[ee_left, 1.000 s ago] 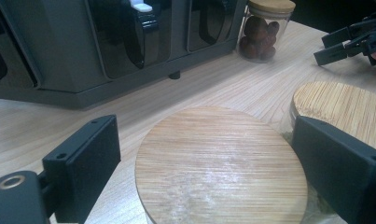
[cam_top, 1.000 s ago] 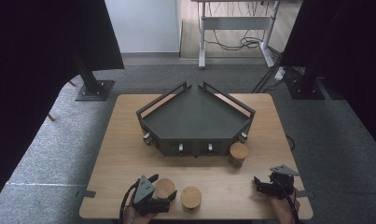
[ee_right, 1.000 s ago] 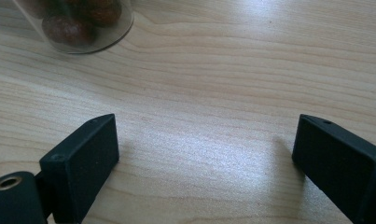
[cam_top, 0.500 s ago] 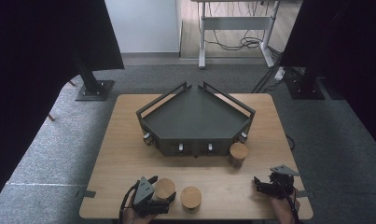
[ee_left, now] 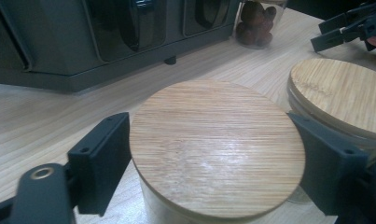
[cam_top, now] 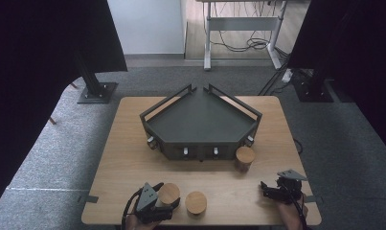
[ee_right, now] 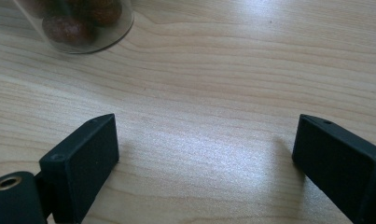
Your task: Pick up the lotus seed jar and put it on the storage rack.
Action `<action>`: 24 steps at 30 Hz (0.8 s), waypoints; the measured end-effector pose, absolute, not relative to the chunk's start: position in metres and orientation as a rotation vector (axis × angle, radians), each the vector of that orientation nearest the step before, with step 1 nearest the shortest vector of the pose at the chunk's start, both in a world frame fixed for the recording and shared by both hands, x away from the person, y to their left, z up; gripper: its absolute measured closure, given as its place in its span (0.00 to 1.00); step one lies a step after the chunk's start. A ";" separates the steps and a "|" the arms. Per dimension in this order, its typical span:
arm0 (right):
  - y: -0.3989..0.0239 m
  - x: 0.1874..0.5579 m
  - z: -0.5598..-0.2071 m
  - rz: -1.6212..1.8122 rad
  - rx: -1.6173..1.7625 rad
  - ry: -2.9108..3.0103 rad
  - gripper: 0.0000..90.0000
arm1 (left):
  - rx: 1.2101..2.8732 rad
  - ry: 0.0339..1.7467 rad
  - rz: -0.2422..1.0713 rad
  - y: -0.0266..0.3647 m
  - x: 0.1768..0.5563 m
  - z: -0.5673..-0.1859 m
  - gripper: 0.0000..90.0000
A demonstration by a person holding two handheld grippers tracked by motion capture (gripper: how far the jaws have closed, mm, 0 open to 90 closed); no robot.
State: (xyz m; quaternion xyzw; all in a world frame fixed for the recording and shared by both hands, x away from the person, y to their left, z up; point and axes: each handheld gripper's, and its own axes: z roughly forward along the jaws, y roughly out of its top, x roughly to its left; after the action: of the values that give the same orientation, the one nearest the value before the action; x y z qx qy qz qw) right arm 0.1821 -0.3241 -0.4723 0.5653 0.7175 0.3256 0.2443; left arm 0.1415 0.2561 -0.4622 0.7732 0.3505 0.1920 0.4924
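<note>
Black pads of the left gripper [ee_left: 209,154] had just been closing and pinched the bamboo-lidded jar [ee_left: 217,147] at the table's [cam_top: 128,143] near edge, a second lidded jar [cam_top: 196,202] just beside it. The right gripper [ee_right: 202,158] sat spread over bare wood.

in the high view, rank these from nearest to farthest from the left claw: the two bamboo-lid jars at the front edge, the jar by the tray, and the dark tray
1. Jar between the left claw's pads, front left.
2. Second front jar, just beside it toward the middle.
3. Dark tray, across the table's middle.
4. Jar by the tray, at its front right corner; close to the tray's front wall in distance, so 3 and 4 are hard to split.
</note>
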 end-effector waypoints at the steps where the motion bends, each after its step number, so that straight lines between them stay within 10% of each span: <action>1: -0.324 0.182 -0.472 0.889 1.544 1.959 0.07 | 1.873 0.848 0.449 0.258 0.143 -0.463 0.24; 24: -0.324 0.182 -0.472 0.889 1.542 1.961 0.07 | 1.866 0.885 0.477 0.252 0.138 -0.458 0.26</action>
State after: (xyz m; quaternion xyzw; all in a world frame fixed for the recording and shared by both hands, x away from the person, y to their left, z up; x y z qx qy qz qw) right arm 0.1822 -0.3241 -0.4722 0.5647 0.7181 0.3256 0.2439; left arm 0.1384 0.2515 -0.4581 0.7677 0.3644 0.1963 0.4891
